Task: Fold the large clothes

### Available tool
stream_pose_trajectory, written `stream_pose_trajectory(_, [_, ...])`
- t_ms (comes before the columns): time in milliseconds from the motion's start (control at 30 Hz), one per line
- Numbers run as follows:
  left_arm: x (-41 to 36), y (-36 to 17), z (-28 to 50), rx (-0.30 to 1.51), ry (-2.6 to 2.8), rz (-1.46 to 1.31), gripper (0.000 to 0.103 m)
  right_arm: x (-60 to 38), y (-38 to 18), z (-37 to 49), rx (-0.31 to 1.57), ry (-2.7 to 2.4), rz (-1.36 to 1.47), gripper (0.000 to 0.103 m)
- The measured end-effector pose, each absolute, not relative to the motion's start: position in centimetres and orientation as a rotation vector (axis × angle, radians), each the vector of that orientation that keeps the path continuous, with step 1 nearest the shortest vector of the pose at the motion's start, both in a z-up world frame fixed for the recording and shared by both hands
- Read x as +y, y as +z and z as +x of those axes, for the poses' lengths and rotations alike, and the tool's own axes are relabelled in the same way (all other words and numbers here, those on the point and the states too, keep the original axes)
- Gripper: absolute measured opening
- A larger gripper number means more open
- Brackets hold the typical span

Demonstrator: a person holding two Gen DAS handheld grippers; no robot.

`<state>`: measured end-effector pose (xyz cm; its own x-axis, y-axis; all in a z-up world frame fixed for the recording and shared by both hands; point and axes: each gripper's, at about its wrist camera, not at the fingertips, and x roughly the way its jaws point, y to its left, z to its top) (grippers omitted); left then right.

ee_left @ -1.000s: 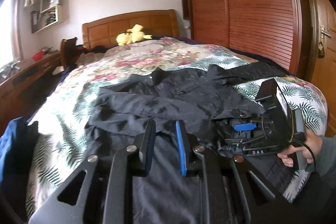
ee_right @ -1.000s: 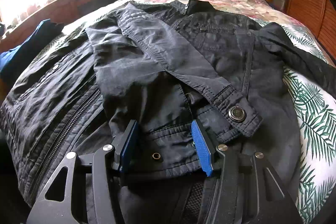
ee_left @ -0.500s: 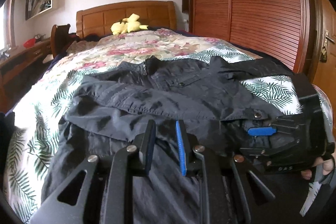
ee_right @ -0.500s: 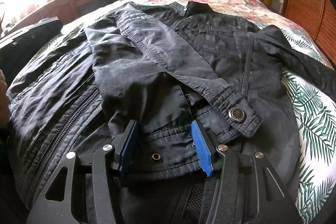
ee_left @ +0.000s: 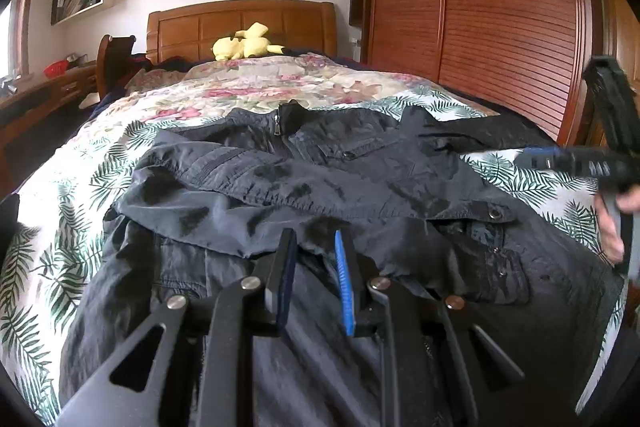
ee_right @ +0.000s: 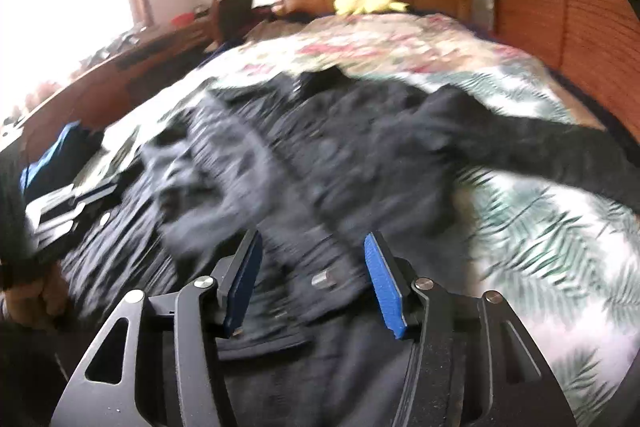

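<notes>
A large black jacket lies spread on the bed, collar toward the headboard, one sleeve folded across its front with a snap cuff. My left gripper is open and empty just above the jacket's lower part. My right gripper is open and empty above the blurred jacket. It also shows at the right edge of the left wrist view, lifted above the bed. The other sleeve stretches out to the right.
The bed has a floral and palm-leaf cover and a wooden headboard with a yellow plush toy. A wooden wardrobe stands at the right. A desk and a blue cloth are at the left.
My right gripper has lifted off the jacket hem and moved up and to the right; its view is now blurred. My left gripper has shifted toward the jacket's middle.
</notes>
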<state>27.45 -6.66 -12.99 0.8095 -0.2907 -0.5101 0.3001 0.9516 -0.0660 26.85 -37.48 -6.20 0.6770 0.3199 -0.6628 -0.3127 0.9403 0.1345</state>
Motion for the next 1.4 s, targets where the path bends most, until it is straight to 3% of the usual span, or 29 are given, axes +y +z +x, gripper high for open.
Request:
stream_pose_trajectory(100, [-6.6,-13.0,27.4,0.542,-0.315,0.018,0.017,-40.3,-5.4,28.9,0.747,0.285,0.017,0.073])
stream_pose_trajectory(167, [-6.6,-13.0,27.4,0.545,-0.316,0.019,0.017,-42.9,-5.4,30.9,0.767,0.240,0.059,0.075])
stream_pose_trajectory(700, [-6.9,-13.2,27.6,0.546,-0.314,0.027,0.017,-59.6,-9.6,39.5,0.875,-0.110,0.279,0.075])
stream_pose_trajectory(1233, [-7.0,-13.3,27.6,0.548,-0.313,0.028,0.017,-66.3,-10.4,41.4,0.812,-0.261,0.522,0.075])
stream_pose_trajectory(1267, [-7.0,-13.3,27.6,0.548,-0.313,0.028,0.017,-66.5,-10.3,41.6,0.810,-0.279,0.520,0.073])
stream_pose_trajectory(1333, [-7.0,-13.3,27.6,0.547,-0.313,0.031,0.017,-66.5,-10.1,42.0,0.807,-0.318,0.494,0.054])
stream_pose_trajectory(1400, [-7.1,-13.3,27.6,0.546,-0.313,0.033,0.017,-66.2,-9.9,42.4,0.825,-0.351,0.438,0.015])
